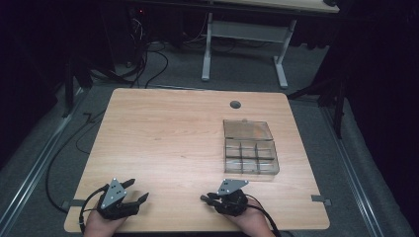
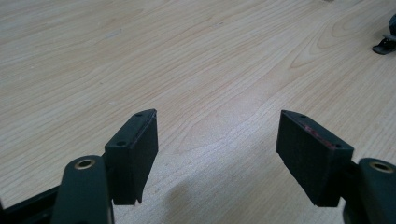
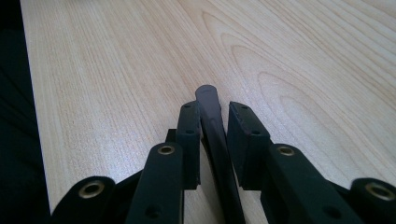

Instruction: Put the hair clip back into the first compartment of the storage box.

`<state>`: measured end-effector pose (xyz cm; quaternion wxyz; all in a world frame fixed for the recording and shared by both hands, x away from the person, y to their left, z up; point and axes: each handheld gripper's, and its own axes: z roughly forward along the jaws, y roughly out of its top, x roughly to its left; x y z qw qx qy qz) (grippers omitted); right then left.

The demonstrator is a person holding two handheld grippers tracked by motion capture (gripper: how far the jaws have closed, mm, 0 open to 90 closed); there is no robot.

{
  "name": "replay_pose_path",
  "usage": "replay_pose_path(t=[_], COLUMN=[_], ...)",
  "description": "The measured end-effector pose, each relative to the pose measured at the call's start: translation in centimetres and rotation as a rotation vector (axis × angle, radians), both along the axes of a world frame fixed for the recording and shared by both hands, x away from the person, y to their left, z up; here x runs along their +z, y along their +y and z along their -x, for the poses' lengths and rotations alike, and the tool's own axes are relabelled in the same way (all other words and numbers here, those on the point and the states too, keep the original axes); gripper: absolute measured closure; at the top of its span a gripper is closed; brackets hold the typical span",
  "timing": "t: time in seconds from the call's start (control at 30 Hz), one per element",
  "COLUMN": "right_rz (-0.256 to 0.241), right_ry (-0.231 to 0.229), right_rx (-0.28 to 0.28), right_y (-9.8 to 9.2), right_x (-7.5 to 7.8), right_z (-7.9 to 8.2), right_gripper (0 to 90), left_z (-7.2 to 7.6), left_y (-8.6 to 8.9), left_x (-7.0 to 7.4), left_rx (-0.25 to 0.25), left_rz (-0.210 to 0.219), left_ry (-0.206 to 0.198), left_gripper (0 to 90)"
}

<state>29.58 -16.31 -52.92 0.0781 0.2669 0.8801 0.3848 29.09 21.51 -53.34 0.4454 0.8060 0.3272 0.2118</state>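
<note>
Spanning most of the high view, a wooden table is seen, with a clear compartment box set on its right half, lid open. Near the front edge, the left gripper is held with jaws wide apart over bare wood. Beside it, the right gripper is clamped on a slim dark stick, well apart from the box.

Overhead light falls evenly on the table; surroundings stay dark. Soft shadow lies beneath the left gripper. Near jaws appear slightly blurred; grain mild.
</note>
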Motion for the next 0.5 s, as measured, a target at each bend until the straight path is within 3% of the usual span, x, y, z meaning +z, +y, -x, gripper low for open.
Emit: replay_pose_path(t=[0.5], right_rz=[0.000], right_ry=[-0.015], right_rx=[0.000], right_y=[-0.10], right_x=[0.16], right_z=[0.17], right_gripper=[81.4], left_z=[-0.01], left_y=[0.00], left_x=[0.00], left_rx=[-0.001], left_rz=[-0.003], left_ry=[0.001], left_gripper=[30.0])
